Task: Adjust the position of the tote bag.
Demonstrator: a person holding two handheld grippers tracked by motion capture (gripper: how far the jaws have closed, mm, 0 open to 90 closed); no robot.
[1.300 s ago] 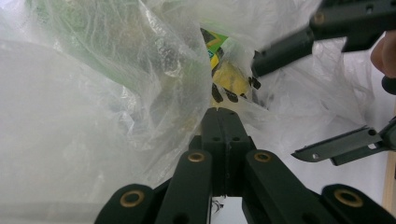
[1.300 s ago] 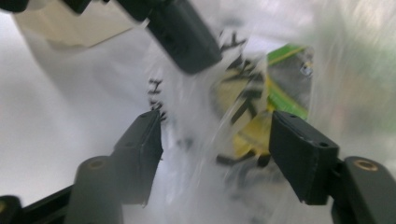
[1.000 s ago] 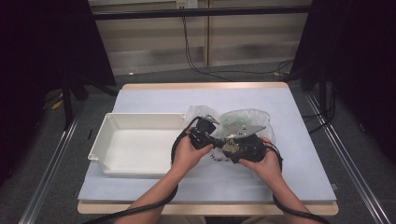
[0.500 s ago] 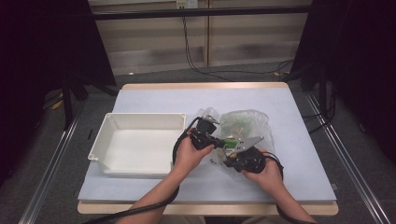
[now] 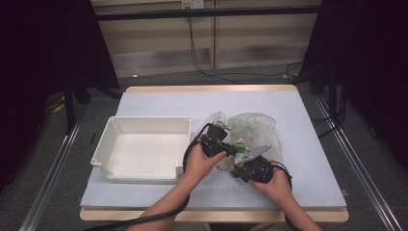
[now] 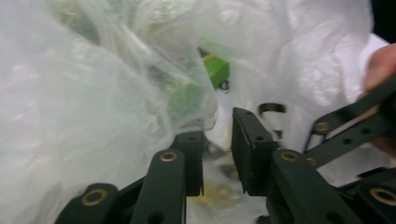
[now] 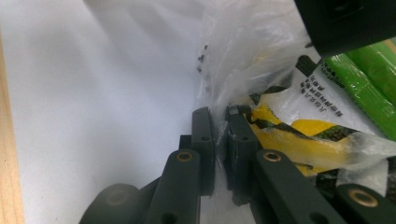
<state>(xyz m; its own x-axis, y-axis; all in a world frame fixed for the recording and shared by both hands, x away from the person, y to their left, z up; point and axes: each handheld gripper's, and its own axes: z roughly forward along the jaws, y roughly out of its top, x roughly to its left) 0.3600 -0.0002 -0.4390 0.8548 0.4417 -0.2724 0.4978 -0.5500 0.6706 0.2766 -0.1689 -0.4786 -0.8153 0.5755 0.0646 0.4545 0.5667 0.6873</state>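
Note:
A crumpled clear plastic bag (image 5: pixel 251 127) lies on the table right of centre, with a green packet (image 6: pixel 217 70) and a yellow-and-black packet (image 7: pixel 299 136) inside. My left gripper (image 5: pixel 232 149) points into the bag's near left side. Its jaws (image 6: pixel 218 128) have just been opening and stand a little apart, film draped over one jaw and nothing pinched. My right gripper (image 5: pixel 235 167) sits just in front of it, at the bag's near edge. In the right gripper view its jaws (image 7: pixel 218 112) are shut on a fold of the bag's film (image 7: pixel 219 93), beside the green packet (image 7: pixel 369 74).
A white rectangular tray (image 5: pixel 144 119) stands on the table's left half, close to my left hand. The pale table top (image 5: pixel 308 159) runs on to the right of the bag. The table's wooden front edge (image 5: pixel 216 214) is just behind my wrists.
My right hand has slid toward the table's front and slightly right, down to the bag's near edge. The left hand has stayed where it was.

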